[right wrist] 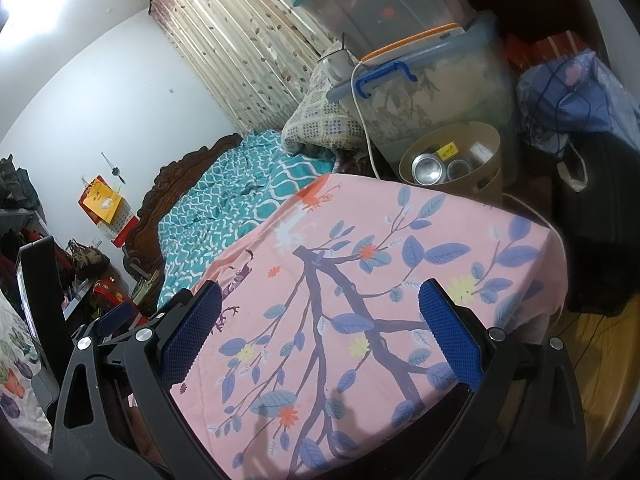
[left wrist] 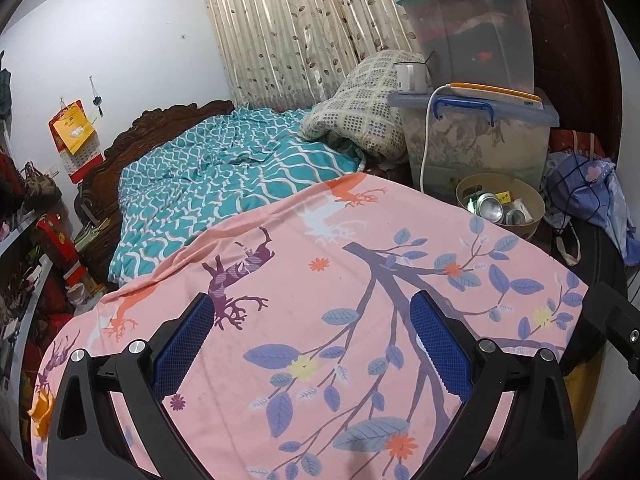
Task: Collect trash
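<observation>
While both grippers hang over the pink sheet printed with blue leaves and a dark branch, the left gripper has its blue-padded jaws spread wide with nothing between them; the right gripper is likewise spread and holds nothing; beyond the pink sheet lies a rumpled teal quilt against a carved dark wooden headboard, with a checked pillow near the patterned curtain; just past the sheet's far right corner stands the tan waste bin, beside stacked clear storage boxes; inside the bin lie crushed silver cans, their round ends facing up, and a yellow scrap; a white cable runs down the lower box.
</observation>
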Demonstrator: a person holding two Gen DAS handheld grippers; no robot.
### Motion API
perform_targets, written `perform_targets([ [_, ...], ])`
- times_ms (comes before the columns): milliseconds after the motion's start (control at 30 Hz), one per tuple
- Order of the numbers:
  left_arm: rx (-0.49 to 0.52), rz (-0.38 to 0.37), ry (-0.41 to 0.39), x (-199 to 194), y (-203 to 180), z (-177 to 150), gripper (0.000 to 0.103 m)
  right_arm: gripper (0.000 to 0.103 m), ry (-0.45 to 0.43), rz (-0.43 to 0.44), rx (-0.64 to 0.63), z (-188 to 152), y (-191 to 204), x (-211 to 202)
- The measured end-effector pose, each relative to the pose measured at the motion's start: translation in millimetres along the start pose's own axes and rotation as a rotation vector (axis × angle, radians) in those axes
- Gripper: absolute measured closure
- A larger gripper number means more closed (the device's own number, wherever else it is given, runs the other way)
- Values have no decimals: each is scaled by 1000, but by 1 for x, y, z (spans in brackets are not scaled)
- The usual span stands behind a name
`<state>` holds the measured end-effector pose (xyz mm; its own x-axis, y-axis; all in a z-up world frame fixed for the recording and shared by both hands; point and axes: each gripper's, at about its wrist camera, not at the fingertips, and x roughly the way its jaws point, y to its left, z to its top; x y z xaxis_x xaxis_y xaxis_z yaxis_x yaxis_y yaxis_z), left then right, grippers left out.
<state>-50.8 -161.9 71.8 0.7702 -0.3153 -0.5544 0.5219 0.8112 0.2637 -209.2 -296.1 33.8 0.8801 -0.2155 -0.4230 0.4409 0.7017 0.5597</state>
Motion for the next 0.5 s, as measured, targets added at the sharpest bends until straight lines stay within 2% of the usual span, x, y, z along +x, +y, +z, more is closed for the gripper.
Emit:
perform_targets([
  [500, 12, -2, 4, 2, -4, -3, 9, 5, 3, -1, 10, -6, -3, 0],
])
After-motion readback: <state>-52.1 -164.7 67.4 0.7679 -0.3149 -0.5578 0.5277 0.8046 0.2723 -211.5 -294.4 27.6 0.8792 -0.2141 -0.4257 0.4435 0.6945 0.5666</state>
